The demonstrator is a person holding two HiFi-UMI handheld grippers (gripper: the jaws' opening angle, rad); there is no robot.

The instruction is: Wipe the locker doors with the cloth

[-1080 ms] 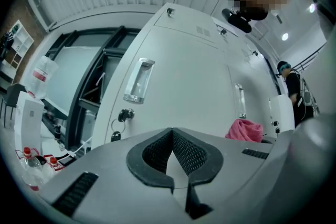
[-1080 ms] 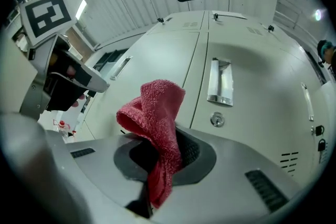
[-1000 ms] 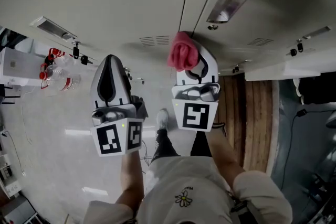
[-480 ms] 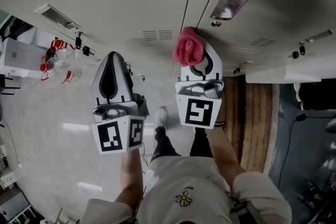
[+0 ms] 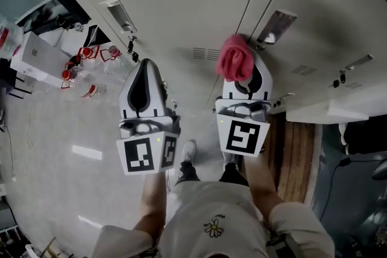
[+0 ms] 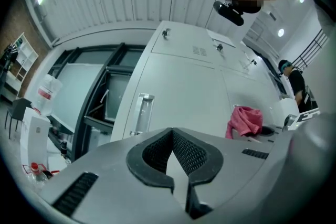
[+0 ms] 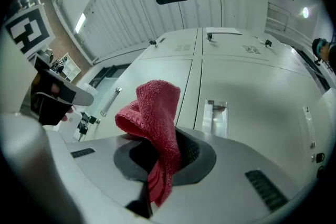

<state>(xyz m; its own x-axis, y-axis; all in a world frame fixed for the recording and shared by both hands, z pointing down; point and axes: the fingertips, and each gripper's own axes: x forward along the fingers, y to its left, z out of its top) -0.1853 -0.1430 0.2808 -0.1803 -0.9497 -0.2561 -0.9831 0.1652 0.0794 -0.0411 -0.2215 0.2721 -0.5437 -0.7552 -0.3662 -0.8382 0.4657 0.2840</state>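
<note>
My right gripper (image 5: 239, 71) is shut on a bunched red cloth (image 5: 234, 57), which sticks out past the jaw tips toward the grey locker doors (image 5: 181, 3). In the right gripper view the cloth (image 7: 153, 113) rises from the right gripper (image 7: 167, 140), in front of a door seam and a recessed metal handle (image 7: 213, 114). My left gripper (image 5: 145, 66) hangs beside it to the left, shut with nothing in it. Seen from the left gripper (image 6: 171, 132), a locker door (image 6: 184, 78) with a handle (image 6: 143, 113) lies ahead, and the cloth (image 6: 244, 120) shows at the right.
Bottles with red caps (image 5: 78, 69) and a white box (image 5: 37, 56) sit at the left. A brown wooden panel (image 5: 296, 148) lies at the lower right. The person's legs and a shoe (image 5: 188, 151) are below the grippers. A dark open frame (image 6: 97, 97) adjoins the lockers on the left.
Both grippers have shifted a little right along the locker fronts, and the head view has swung so more of the left side shows. The cloth stays in the right gripper.
</note>
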